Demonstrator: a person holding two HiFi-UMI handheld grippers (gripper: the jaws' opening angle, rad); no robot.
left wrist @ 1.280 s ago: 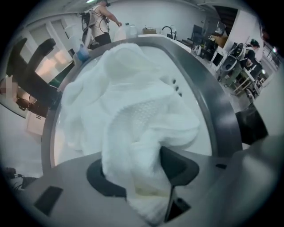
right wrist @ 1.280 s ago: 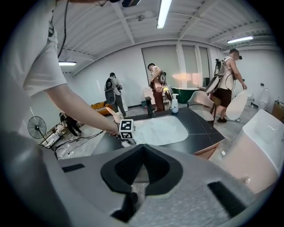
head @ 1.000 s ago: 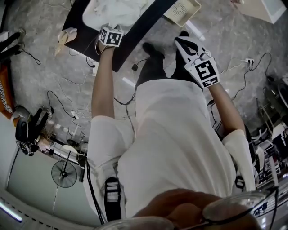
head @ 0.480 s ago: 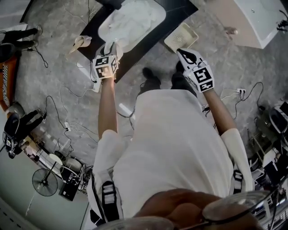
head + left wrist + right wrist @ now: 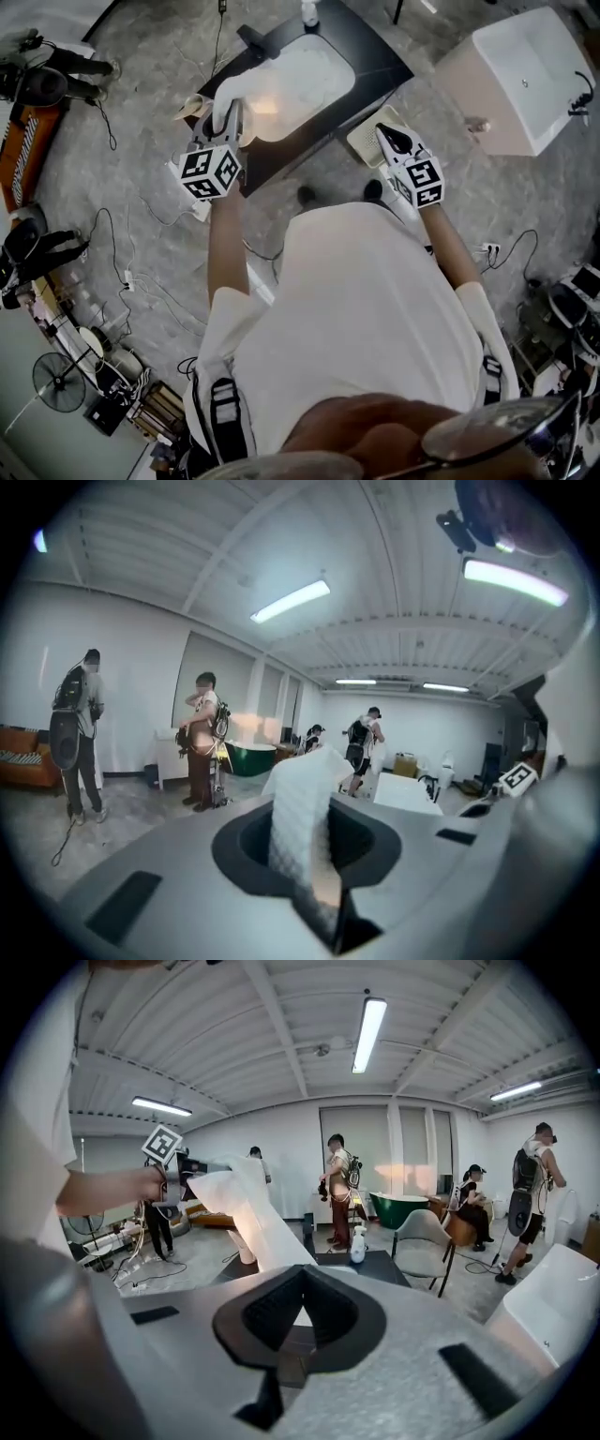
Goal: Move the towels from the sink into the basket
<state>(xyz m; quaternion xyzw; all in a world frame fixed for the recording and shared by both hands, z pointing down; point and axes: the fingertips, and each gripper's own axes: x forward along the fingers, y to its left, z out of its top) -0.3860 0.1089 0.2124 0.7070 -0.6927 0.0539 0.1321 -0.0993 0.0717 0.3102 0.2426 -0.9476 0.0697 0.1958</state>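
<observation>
The towel (image 5: 228, 105) is out of the basin and hanging from your left gripper (image 5: 225, 131), upper left of centre in the head view, over the near-left rim of the sink (image 5: 314, 70). In the left gripper view the jaws are clamped on a narrow fold of the white waffle cloth, which runs up out of the slot and away from the camera. A pinch on one edge like that lets the rest drop free under its own weight, so the cloth hangs as one piece and is not bunched up. From the right gripper view its long axis runs steeply, from the grip at upper left down and to the right, with the lower end hidden behind that gripper's own body. You cannot tell there whether the tail is clear of the basin. Your right gripper (image 5: 386, 136) has its jaws together with nothing between them. It is parked right of centre above the basket (image 5: 363, 145), probably to mark or steady the drop spot. The basket sits on the floor (image 5: 141, 112) just beside the right end of the black desk (image 5: 380, 61). Whether more cloth lies in the sink is hard to make out under the warm glare.
</observation>
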